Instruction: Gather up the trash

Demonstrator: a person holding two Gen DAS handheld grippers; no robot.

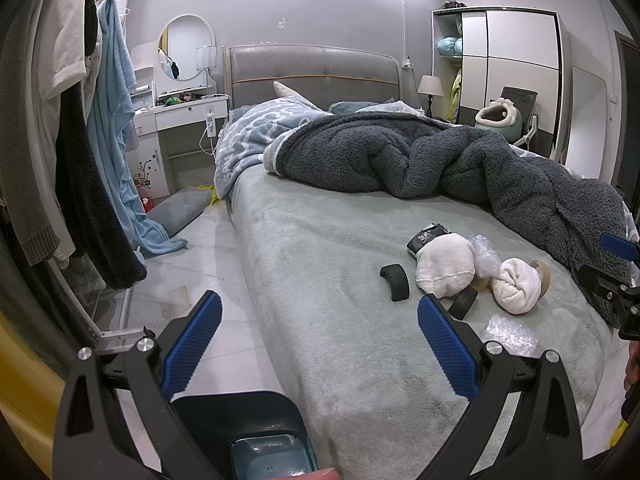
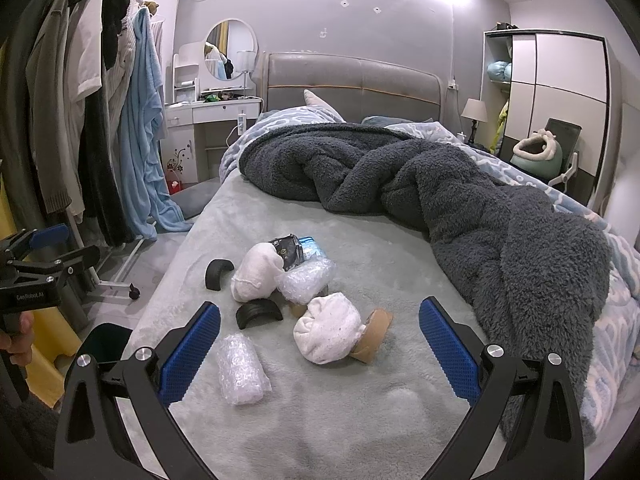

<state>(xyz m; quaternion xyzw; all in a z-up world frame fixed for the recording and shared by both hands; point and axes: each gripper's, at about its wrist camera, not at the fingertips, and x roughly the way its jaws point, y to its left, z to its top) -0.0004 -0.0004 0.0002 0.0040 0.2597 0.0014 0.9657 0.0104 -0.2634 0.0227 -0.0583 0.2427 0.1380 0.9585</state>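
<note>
Right wrist view: crinkled clear bubble wrap [image 2: 241, 370] on grey-green bed [image 2: 360, 420].

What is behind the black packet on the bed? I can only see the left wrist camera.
Observer: A blue packet lies right behind the black packet, touching it.
Operator: Is the shiny patch near the bed's edge just a scrap?
Observer: No, it is a whole roll of bubble wrap, lying on its own, apart from the pile.
Operator: And the brown bit poking out by the round white sock?
Observer: That is a cardboard ring, standing tilted on its edge with the sock leaning against it.
</note>
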